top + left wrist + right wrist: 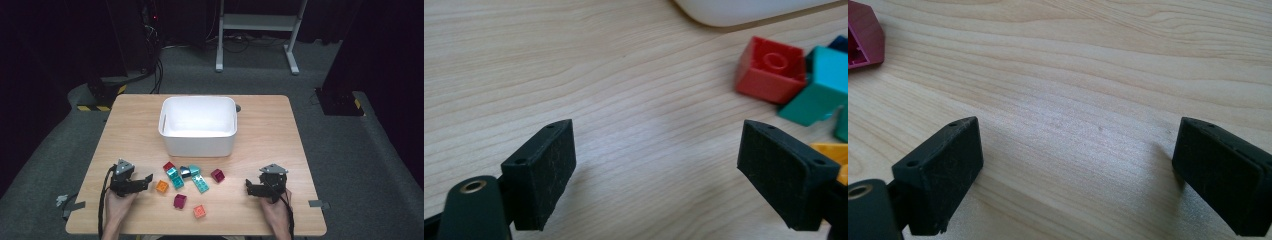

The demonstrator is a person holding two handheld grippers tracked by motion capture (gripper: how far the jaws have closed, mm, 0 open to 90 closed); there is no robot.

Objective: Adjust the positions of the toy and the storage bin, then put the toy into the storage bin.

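Note:
Several toy bricks lie in a loose cluster at the table's front middle: a red brick (168,166) (770,68), teal bricks (175,177) (820,86), an orange brick (161,186) (831,152), magenta bricks (217,175) (863,42) and another orange brick (199,211). My left gripper (142,181) (656,175) rests open on the table just left of the cluster, nothing between its fingers. To the right of the cluster, my right gripper (248,187) (1078,175) stands open over bare wood.
A white empty bin (198,125) (744,12) stands behind the bricks at mid-table. The wooden table (270,130) has bare room on both sides of the bin. Beyond it are dark floor, cables and a metal stand's legs (257,35).

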